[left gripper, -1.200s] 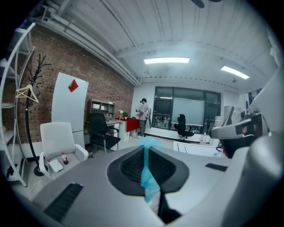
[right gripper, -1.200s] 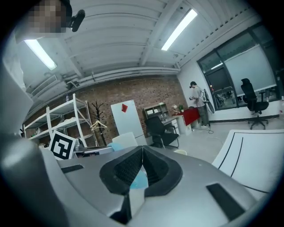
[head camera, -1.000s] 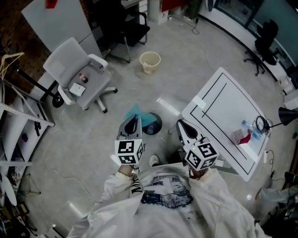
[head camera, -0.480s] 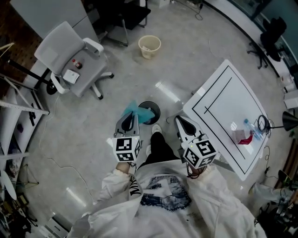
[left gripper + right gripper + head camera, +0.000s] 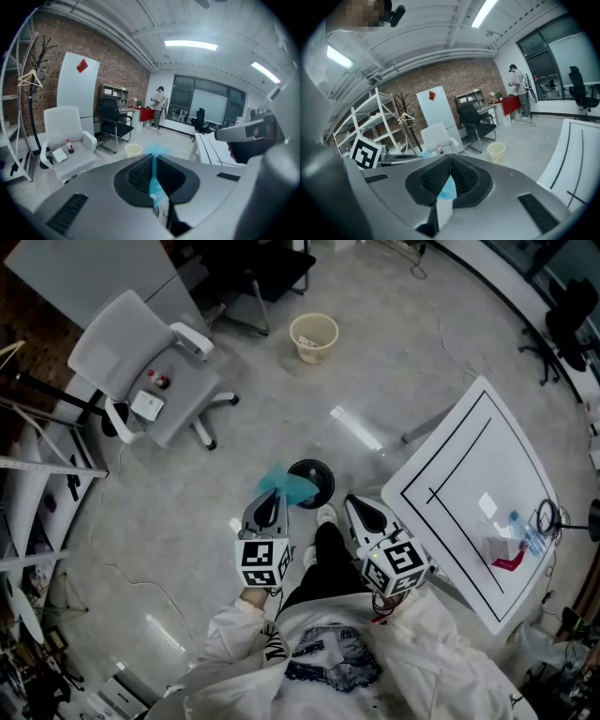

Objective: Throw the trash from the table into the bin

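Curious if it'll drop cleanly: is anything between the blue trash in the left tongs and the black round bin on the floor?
Nothing visible does. The blue trash, pinched in the left tongs, hangs over the black bin's left edge; the white shoe stands beside it.

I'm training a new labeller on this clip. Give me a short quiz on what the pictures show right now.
1. What colour is the trash in the left gripper?
2. True or false: the right gripper has its jaws wide apart.
3. Which stands nearest the left gripper? A cream bucket; B black bin; C white chair.
Key: 1 blue. 2 false: they are shut, with a pale blue scrap showing between them. 3 B.
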Demonstrator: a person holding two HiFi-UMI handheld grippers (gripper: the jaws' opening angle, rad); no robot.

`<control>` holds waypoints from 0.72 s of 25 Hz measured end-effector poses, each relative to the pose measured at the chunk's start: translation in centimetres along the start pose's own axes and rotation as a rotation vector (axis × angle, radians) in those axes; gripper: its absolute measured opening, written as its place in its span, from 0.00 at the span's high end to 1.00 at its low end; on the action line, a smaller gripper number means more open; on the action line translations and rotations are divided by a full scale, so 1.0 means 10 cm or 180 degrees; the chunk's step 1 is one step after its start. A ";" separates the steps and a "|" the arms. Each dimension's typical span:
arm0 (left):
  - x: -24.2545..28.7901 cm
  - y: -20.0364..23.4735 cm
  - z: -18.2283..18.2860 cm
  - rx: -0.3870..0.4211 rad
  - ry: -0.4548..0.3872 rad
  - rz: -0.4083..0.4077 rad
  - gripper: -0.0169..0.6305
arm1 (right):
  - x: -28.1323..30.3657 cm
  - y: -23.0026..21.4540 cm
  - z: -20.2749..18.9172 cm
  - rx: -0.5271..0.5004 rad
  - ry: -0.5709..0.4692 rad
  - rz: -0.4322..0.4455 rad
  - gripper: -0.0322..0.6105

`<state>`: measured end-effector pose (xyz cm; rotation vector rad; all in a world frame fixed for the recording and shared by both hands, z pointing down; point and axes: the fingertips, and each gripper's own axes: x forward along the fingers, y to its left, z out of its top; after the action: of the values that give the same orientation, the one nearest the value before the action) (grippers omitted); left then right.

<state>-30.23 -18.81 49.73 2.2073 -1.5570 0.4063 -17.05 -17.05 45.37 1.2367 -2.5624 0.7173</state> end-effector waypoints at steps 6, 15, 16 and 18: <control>0.46 -0.07 -0.26 0.0069 0.0125 -0.0043 0.96 | 0.36 -0.32 -0.37 0.0101 0.0207 0.0010 0.92; 1.07 0.03 -0.96 0.0015 0.0380 -0.0002 0.96 | 0.80 -0.79 -1.22 0.0309 0.0436 -0.0058 0.92; 1.13 0.04 -1.06 0.0003 0.0414 -0.0005 0.96 | 0.85 -0.83 -1.30 0.0323 0.0448 -0.0069 0.92; 1.24 0.06 -1.28 -0.0036 0.0493 -0.0018 0.96 | 0.93 -0.92 -1.45 0.0342 0.0472 -0.0083 0.92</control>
<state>-26.69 -23.06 66.69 2.1168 -1.4674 0.5517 -16.11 -20.80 64.52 1.1972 -2.4121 0.9160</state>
